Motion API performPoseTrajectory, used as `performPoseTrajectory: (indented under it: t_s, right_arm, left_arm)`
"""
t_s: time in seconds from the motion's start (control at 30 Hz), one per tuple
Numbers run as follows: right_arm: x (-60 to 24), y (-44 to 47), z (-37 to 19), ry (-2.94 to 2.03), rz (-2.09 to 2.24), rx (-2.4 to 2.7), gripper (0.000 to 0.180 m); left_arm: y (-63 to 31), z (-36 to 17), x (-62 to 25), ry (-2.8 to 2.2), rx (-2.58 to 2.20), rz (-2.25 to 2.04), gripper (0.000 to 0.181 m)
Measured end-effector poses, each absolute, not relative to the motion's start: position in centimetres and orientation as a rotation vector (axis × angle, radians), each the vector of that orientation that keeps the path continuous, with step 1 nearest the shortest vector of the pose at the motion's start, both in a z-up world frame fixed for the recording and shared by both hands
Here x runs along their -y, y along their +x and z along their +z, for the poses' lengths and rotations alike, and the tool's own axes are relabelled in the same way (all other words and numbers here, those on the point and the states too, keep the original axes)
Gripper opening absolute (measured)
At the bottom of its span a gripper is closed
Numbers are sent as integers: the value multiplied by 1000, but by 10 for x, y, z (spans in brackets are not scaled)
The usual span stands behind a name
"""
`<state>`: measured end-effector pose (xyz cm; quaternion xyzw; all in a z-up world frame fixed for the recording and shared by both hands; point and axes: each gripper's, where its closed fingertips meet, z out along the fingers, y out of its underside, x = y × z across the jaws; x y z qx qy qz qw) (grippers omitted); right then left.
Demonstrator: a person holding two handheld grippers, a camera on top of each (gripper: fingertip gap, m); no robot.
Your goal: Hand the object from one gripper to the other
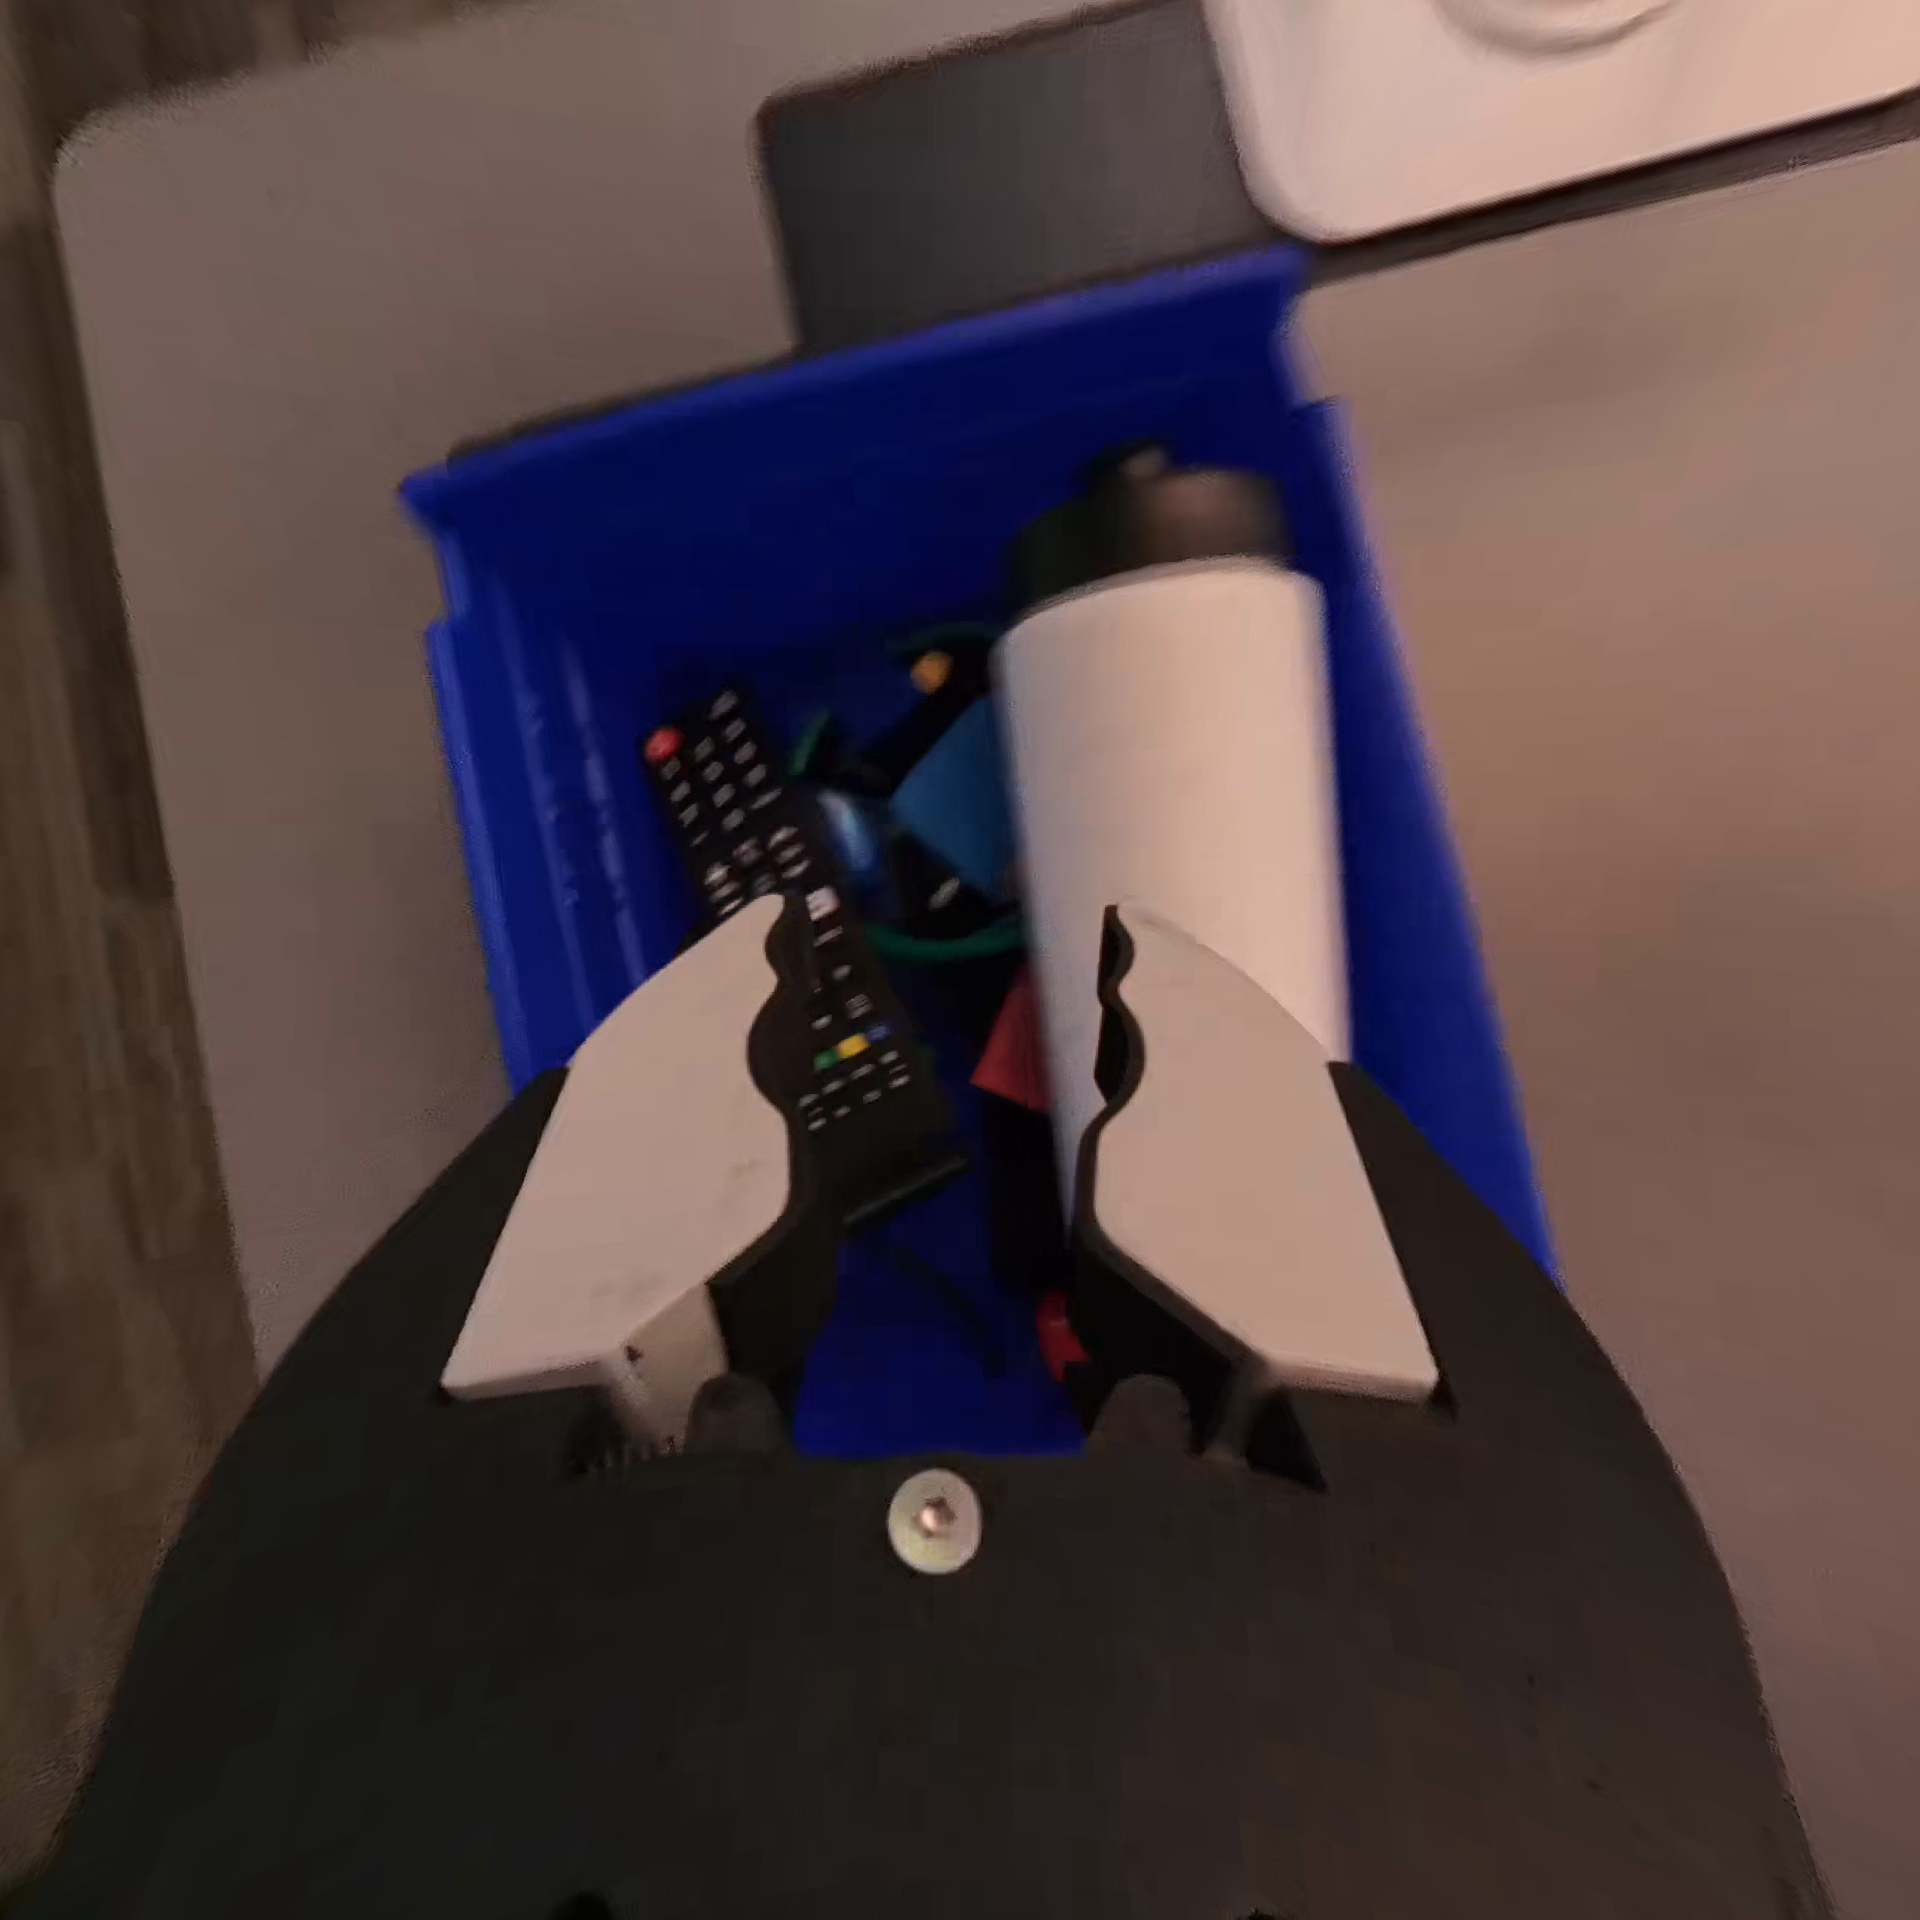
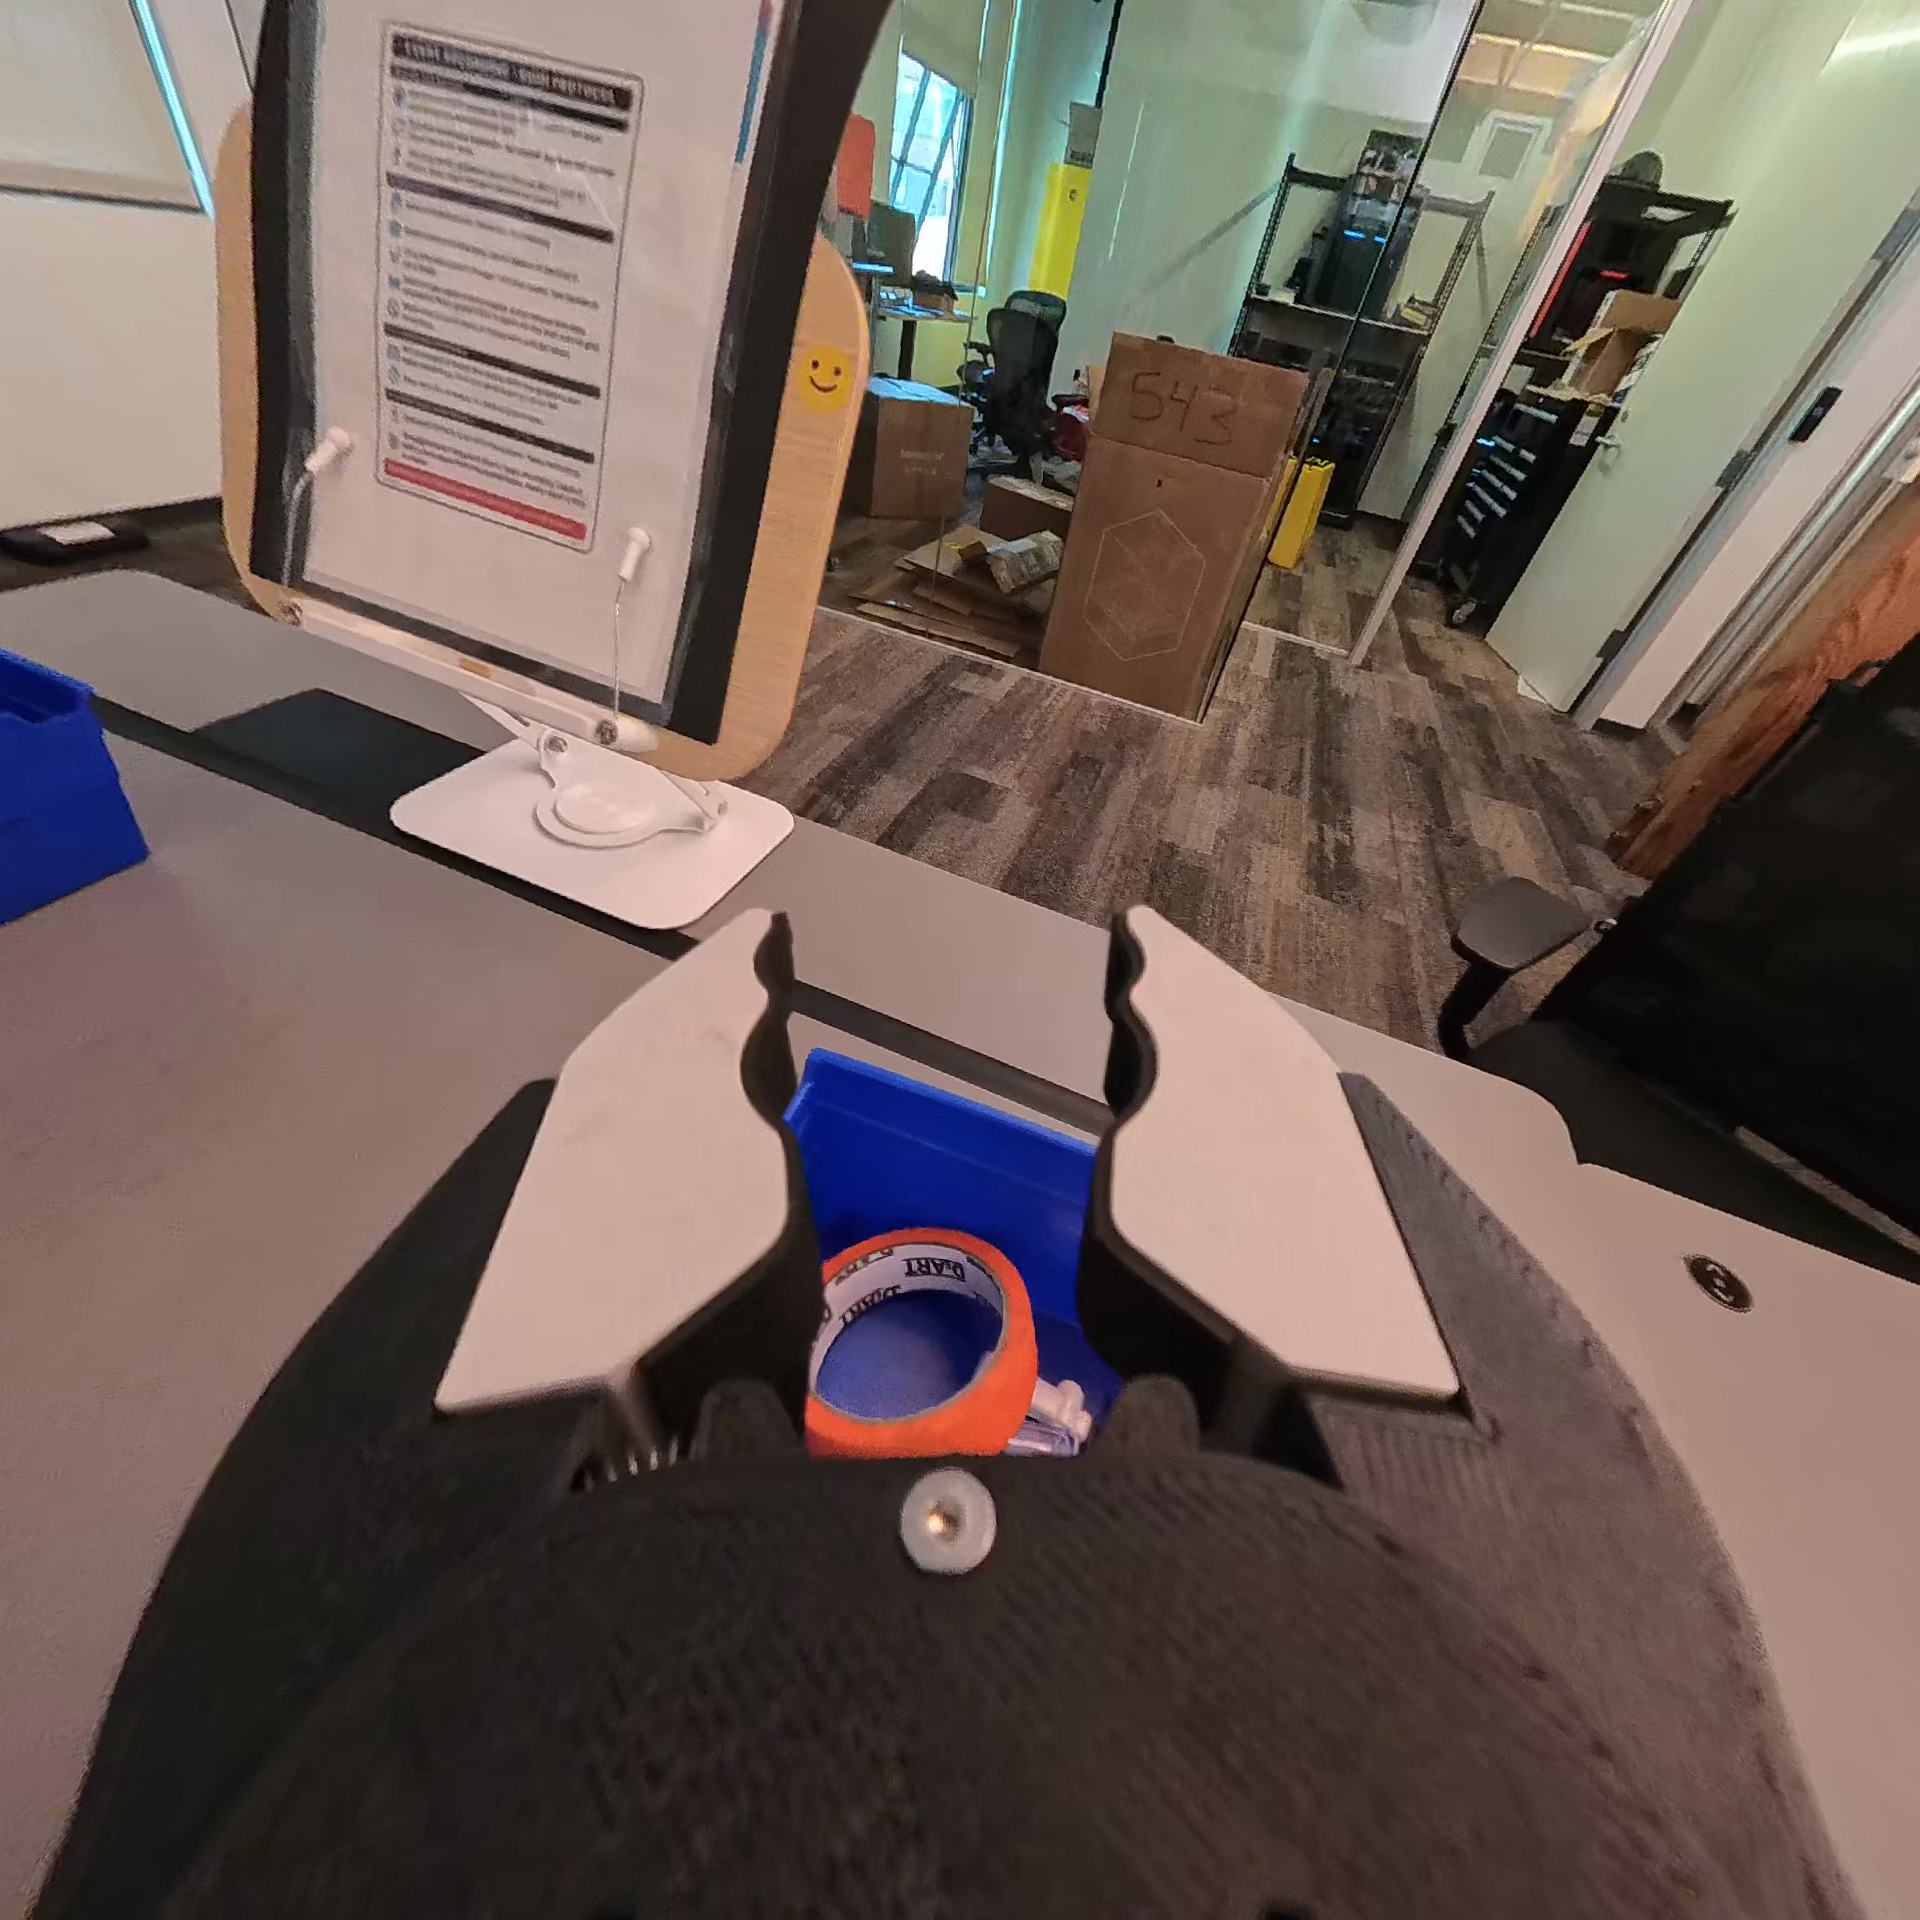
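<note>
Below, both tongs are shown before any grasp. Left gripper (image 1: pixel 940 914): jaws spread wide, nothing between them, poised above an open blue bin (image 1: pixel 862 436). Directly beyond its left finger lies a black remote control (image 1: pixel 774 904), slanted, its near end under that finger's tip. Just beyond the right finger lies a white bottle with a black cap (image 1: pixel 1169 790) on its side, cap pointing away from the tongs. Between the two, lower in the bin, sits a blurred tangle: a green wire (image 1: pixel 940 945), a blue piece (image 1: pixel 956 800), a red piece (image 1: pixel 1013 1044); their kinds cannot be told.

Right gripper (image 2: pixel 940 920): jaws likewise wide apart and empty, held over a second blue bin (image 2: pixel 935 1132). Close to the base of the fingers lies an orange tape roll (image 2: pixel 920 1340), and beside it a small white item, too hidden to name. Farther out stand a grey table (image 2: pixel 260 1039) and a white stand carrying a printed sheet (image 2: pixel 499 312).

Which object is to be handed over cannot be told; all candidates rest in the bins, none held. Judged handling: the remote is probably light, stiff and flat, best pinched across its narrow width near the middle, leaving one end free for the other tongs. The bottle is likely heavier, smooth and round, prone to roll or slip; grip across the body near one end. The tape roll is probably light and rigid; pinch through its wall.
</note>
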<state>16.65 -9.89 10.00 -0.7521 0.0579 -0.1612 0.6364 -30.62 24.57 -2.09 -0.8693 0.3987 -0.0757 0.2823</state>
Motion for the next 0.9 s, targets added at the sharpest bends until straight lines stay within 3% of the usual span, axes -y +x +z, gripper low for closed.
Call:
performPoseTrajectory:
  t_s: [0.43, 0.57, 0.9]
  right_arm:
    - [85, 165, 71, -1861, -429, -87, 59]
    - [83, 165, 67, -1881, -438, -76, 58]
    - [79, 162, 60, -1918, -468, -37, 58]
  left_arm:
    - [-352, -110, -262, -2825, -893, -28, 66]
    - [-350, -116, -257, -2878, -905, -84, 49]
    - [-346, -94, -262, -2755, -980, -4, 46]
